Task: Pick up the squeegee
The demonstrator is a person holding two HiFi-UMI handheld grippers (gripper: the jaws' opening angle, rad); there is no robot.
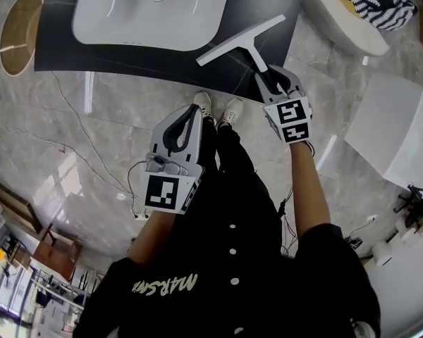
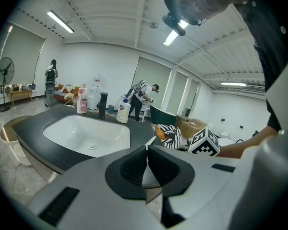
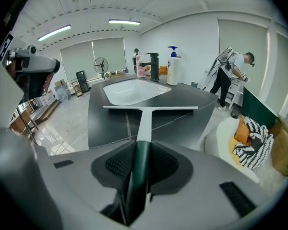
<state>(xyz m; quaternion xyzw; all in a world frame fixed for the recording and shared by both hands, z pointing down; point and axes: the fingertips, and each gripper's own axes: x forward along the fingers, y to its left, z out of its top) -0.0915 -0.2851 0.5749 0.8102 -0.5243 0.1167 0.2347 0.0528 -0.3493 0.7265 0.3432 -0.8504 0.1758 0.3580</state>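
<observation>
The squeegee [image 1: 241, 41] has a white blade, a white neck and a dark green handle. In the head view its blade lies across the dark counter [image 1: 63, 48] near the front edge, with the handle reaching out past that edge. My right gripper [image 1: 275, 74] is shut on the handle. The right gripper view shows the green handle [image 3: 138, 176] pinched between the pads, and the blade [image 3: 151, 108] stretches crosswise ahead. My left gripper [image 1: 190, 111] hangs lower left of it, over the floor. Its pads meet with nothing between them [image 2: 147, 150].
A white sink [image 1: 127, 13] is set in the counter, with bottles and a black tap [image 3: 153, 66] behind it. A white tub with a striped cloth [image 1: 381, 2] stands at the right. A round basket [image 1: 20, 21] is at the counter's left end. A person's feet [image 1: 218, 108] stand on the marble floor.
</observation>
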